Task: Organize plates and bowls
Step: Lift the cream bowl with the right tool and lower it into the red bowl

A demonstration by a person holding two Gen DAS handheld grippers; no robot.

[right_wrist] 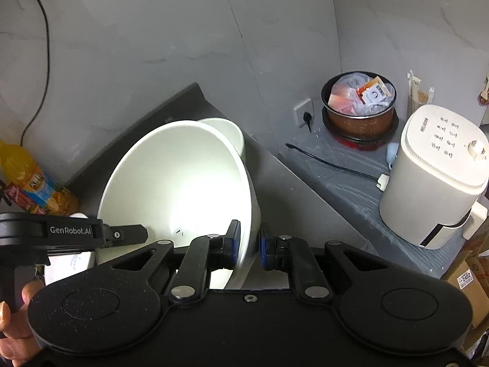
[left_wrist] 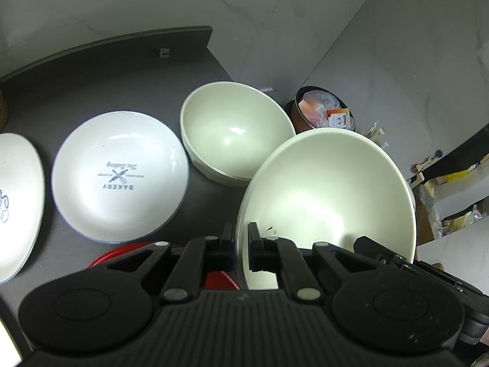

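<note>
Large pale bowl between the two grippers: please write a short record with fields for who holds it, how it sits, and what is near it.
held item: large pale bowl
left gripper: fingers closed on the bowl's near rim
right gripper: fingers astride the opposite rim, a gap showing at the outer finger
bowl pose: tilted, raised above the dark counter
behind it: second pale bowl, on the counter
to its left: bakery plate
under the left gripper: red plate

Both wrist cameras looked down along their fingers, close over the counter [left_wrist: 91,73], sharing the tilted bowl [left_wrist: 330,183] [right_wrist: 180,177].
</note>
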